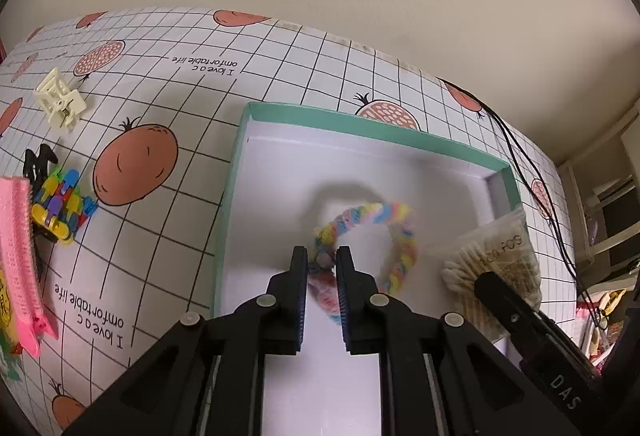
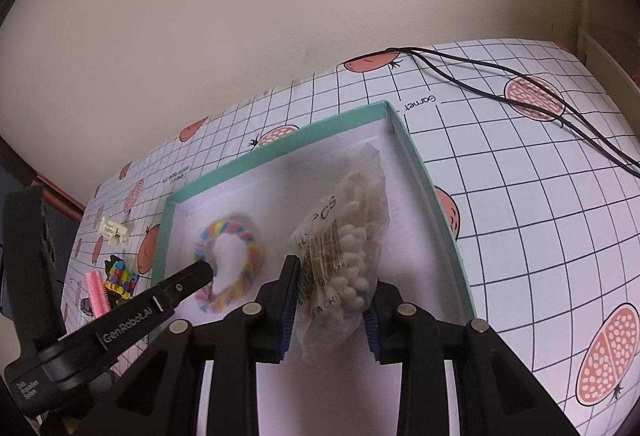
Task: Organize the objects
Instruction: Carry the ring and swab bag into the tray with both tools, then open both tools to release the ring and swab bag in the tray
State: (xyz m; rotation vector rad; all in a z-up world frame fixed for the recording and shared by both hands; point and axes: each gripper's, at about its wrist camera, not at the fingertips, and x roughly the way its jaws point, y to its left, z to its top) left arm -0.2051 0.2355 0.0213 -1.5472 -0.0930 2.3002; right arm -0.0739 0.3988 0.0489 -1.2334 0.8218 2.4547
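- Left fingers [image 1: 322, 260] are pinching the scrunchie [image 1: 372, 236] inside the box [image 1: 360, 120]; right fingers [image 2: 332, 300] are straddling the swab bag [image 2: 348, 248], not squeezing.
- You're placing both; next, release and withdraw.

Tablecloth [image 1: 192, 140] on the tabletop: "I love a c / omfortable life", printed twice, upside down in the left wrist view; "Garnet" [image 2: 420, 103] beside the box corner in the right wrist view.

Left claw [image 2: 192, 276] arm: "GenRobot.AI"; small label near its base, "Data Acquisition System" (barely legible).

Right claw arm [image 1: 560, 388]: "DAS".

Cotton swab bag [image 2: 352, 252]: "…PCS", a barcode, "…IN CHI…" (partly hidden by creases).
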